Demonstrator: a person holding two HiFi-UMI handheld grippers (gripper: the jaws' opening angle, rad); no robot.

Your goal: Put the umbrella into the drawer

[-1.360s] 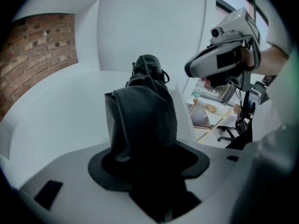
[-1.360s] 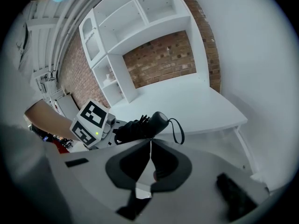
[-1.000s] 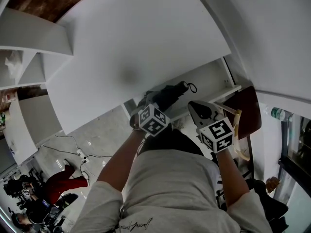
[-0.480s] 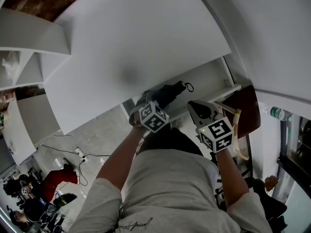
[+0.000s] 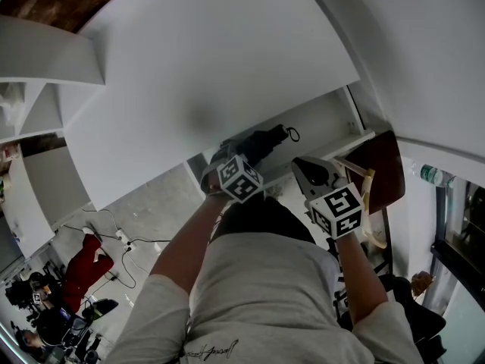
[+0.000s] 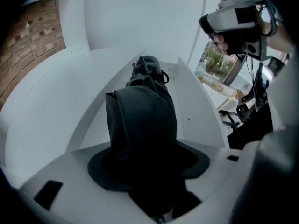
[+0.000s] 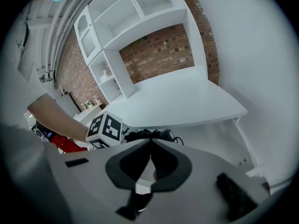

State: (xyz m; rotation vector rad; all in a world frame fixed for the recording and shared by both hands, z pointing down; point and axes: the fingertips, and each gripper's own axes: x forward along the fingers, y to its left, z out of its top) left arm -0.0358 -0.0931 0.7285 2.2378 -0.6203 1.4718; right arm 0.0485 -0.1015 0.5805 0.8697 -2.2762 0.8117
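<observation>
Umbrella (image 6: 140, 120), black and folded, is gripped near one end between the jaws of the left gripper (image 6: 145, 169), which are closed round its bundled cloth at a wide setting. From those jaws its long axis is seen to run straight ahead and downward into the open drawer (image 6: 198, 115), in line with the drawer's white side walls. Its knobbed end and wrist loop (image 5: 292, 134) are farthest from the jaws. In the head view it is found just below the front edge of the white counter (image 5: 212, 67), inside the drawer. Whether it rests on the drawer floor cannot be told.

The left gripper is the only one engaged with it. The right gripper (image 7: 149, 143) is held apart to the side, its jaws brought together on nothing, and the umbrella is seen beyond them.

What remains is judged to be a lowering along the same axis, followed by a release. For that, the counter's overhang above and the two side walls must be cleared, and the drawer looks long enough for the umbrella.

A brown chair (image 5: 383, 165) stands just beside the drawer on the right, with a bottle (image 5: 432, 177) beyond it. White shelves (image 7: 140, 17) against a brick wall (image 7: 159, 55) are seen behind the counter. None of these is judged to lie in the path.
</observation>
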